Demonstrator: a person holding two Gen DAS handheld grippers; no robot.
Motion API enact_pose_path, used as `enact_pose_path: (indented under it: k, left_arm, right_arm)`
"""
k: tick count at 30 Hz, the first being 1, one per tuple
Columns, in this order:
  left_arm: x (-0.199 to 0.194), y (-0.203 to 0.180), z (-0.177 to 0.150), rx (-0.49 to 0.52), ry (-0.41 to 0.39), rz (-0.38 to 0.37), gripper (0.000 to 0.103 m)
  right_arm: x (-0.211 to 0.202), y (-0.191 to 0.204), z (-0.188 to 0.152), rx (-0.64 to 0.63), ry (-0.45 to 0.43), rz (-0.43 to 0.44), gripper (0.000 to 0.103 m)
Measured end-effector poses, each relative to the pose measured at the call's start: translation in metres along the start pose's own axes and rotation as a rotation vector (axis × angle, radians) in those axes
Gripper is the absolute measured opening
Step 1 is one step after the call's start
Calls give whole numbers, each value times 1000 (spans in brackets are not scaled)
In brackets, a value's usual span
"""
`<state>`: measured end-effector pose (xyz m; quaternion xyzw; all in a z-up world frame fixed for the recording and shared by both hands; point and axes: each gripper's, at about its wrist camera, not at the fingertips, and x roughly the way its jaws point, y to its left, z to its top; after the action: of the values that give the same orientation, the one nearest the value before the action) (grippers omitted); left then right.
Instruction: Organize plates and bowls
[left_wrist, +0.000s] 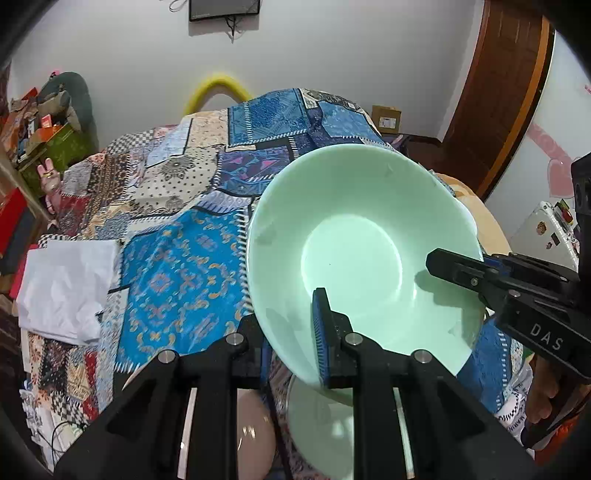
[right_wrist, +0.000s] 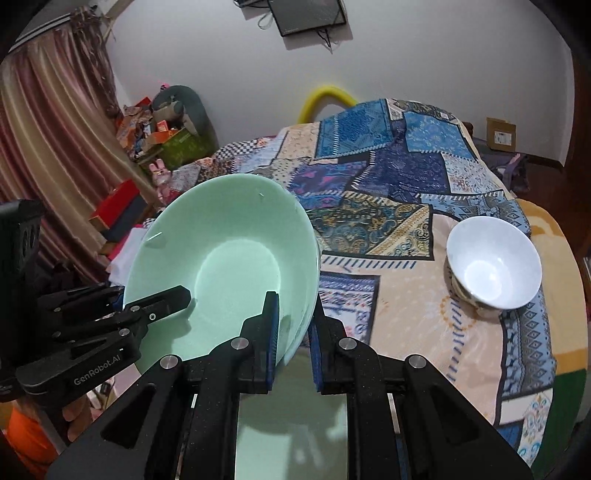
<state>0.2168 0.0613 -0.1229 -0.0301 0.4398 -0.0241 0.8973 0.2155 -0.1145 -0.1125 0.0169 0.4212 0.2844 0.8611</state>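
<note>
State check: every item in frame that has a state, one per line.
green bowl: tilted, lifted off the bed, rim clamped on both sides
left tongs: shut on the green bowl's rim
right tongs: shut on the green bowl's rim
white bowl: upright, empty, resting on the patchwork bedspread
green plate: flat below the green bowl, partly hidden

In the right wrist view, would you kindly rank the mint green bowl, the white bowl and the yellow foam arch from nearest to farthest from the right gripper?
1. Mint green bowl: its rim is clamped in the right gripper.
2. White bowl: right side, on the patchwork cloth.
3. Yellow foam arch: behind, by the wall.
</note>
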Motion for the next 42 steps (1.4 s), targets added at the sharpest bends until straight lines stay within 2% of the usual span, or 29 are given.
enact_pose_path:
  k: [8,17,31,42]
  left_arm:
    - [-35,19,-32,-42,-10,12,19]
    - [-52,47,-64,-98,-3,33,19]
    - [-34,101,-113,-214,82,60,19]
    - [-11,130,-142,-263,160,76,19]
  right_arm:
    - [-9,30,-16,-24,-3,27,14]
    - [-2,62,-35,-48,17,66,14]
    - [47,101,-61,-84,132,108,14]
    - [87,117,-84,-89,236,137,14]
